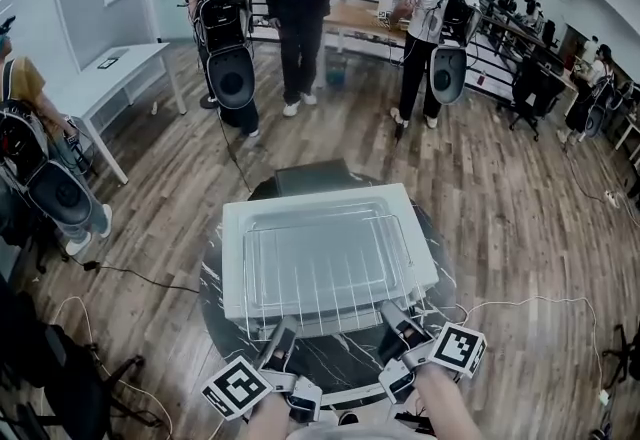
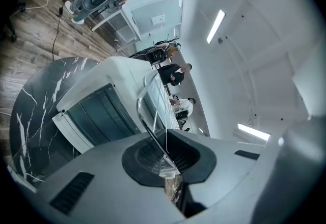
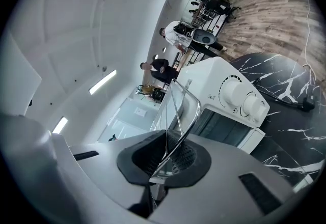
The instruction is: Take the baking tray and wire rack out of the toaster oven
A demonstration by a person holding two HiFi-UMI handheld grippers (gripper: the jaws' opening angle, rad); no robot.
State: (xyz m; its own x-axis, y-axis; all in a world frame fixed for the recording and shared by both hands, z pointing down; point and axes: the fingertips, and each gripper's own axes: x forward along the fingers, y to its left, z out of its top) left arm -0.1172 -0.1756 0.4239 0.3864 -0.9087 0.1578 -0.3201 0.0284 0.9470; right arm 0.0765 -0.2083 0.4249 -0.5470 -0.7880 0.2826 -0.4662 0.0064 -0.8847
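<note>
- The left gripper (image 2: 165, 159) is closed tight on the front rim wire of the wire rack (image 2: 145, 101). The wire passes straight between its ribbed pads.
- The right gripper (image 3: 165, 163) is clamped the same way on that rim wire, nearer the other corner. The rack therefore hangs from two pinches along its near edge.
- In the head view, the left gripper (image 1: 283, 333) and the right gripper (image 1: 397, 313) sit close to the rack's (image 1: 320, 268) two near corners. The rack reaches away from them, roughly level, over the top of the toaster oven (image 1: 425, 253).
- The oven stands on a round black marbled table (image 1: 340, 360). In the gripper views its dark glass front (image 2: 97, 111) and two knobs (image 3: 244, 101) lie below the held rack.
- A rounded outline under the wires may be the baking tray riding on the rack. It may also be only the oven's top panel seen through the wires; the head view does not settle it.
- The rack looks like thin, stiff metal: probably light and not fragile, but smooth and round in section. It will likely try to pivot in the pads, and the far edge will want to droop.
- Wide-set holds near the corners of the front rim seem the right place to grip. It should be kept level, all the more if a tray rests on it and could slide.
</note>
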